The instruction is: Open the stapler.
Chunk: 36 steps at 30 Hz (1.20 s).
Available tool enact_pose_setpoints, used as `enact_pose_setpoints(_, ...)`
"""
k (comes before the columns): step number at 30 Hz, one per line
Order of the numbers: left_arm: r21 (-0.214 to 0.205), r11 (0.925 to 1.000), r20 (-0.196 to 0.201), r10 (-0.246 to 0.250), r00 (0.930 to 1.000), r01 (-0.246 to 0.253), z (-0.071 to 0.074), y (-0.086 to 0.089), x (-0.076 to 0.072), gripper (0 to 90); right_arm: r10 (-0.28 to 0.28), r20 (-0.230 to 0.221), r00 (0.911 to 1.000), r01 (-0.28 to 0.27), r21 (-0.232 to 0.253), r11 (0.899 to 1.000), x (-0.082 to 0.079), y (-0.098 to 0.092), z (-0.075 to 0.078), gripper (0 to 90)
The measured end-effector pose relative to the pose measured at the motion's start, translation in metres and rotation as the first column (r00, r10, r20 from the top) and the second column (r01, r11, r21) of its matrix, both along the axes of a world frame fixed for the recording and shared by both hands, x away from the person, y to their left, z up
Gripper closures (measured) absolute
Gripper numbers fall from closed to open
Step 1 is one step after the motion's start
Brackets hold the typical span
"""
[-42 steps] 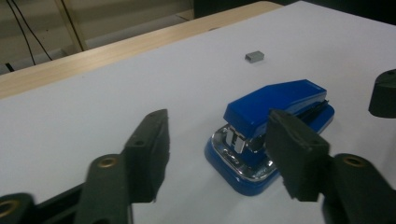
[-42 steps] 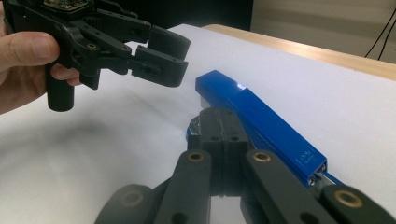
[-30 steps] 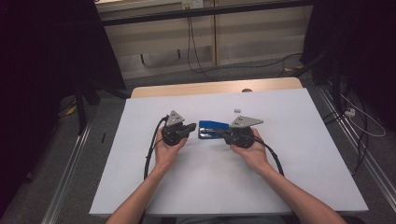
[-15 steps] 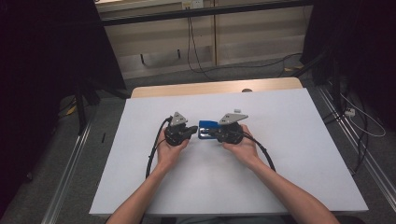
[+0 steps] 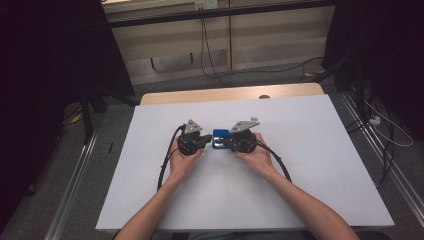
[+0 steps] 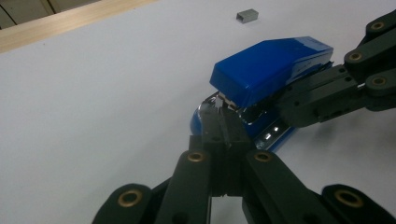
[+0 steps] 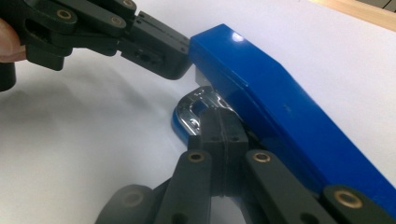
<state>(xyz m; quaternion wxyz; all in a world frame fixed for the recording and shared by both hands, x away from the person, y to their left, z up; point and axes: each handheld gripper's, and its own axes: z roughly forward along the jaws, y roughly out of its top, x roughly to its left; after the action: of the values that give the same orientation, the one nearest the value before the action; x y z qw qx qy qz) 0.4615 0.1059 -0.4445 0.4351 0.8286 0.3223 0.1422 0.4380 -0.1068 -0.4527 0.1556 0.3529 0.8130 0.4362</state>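
Observation:
A blue stapler [image 5: 220, 134] lies on the white table [image 5: 310, 160] between my two grippers. My left gripper [image 5: 208, 141] is shut, and its tips [image 6: 223, 122] touch the metal front end of the stapler [image 6: 271, 65]. My right gripper [image 5: 227, 143] is shut too. Its tips [image 7: 218, 116] are pushed into the gap under the blue top [image 7: 280, 98], beside the shiny metal plate. In the left gripper view the right gripper [image 6: 299, 105] comes in from the right, wedged between top and base. In the right gripper view the left gripper [image 7: 163, 56] meets the stapler's nose.
A small grey block of staples [image 6: 246, 16] lies on the table beyond the stapler. A wooden strip [image 5: 230, 94] runs along the far edge. Black cables [image 5: 165, 165] trail back from both grippers beside the forearms.
My right hand has moved left toward the left gripper, so less of the stapler shows between them. The left hand has stayed where it was.

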Motion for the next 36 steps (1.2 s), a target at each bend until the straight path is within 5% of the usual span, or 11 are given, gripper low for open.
enact_pose_setpoints(11,0.065,0.9979,0.055,0.003,0.9985,-0.007,0.0016,-0.0089,-0.0022,90.0,-0.003,0.007,1.0000,0.003,0.002,1.000,-0.0007,0.0009,-0.0010,90.0)
enact_pose_setpoints(36,0.027,0.9996,0.044,0.001,0.9990,-0.003,0.0044,-0.0081,0.0000,90.0,-0.008,0.017,0.9998,0.008,0.010,1.000,-0.0009,0.0011,-0.0026,90.0)
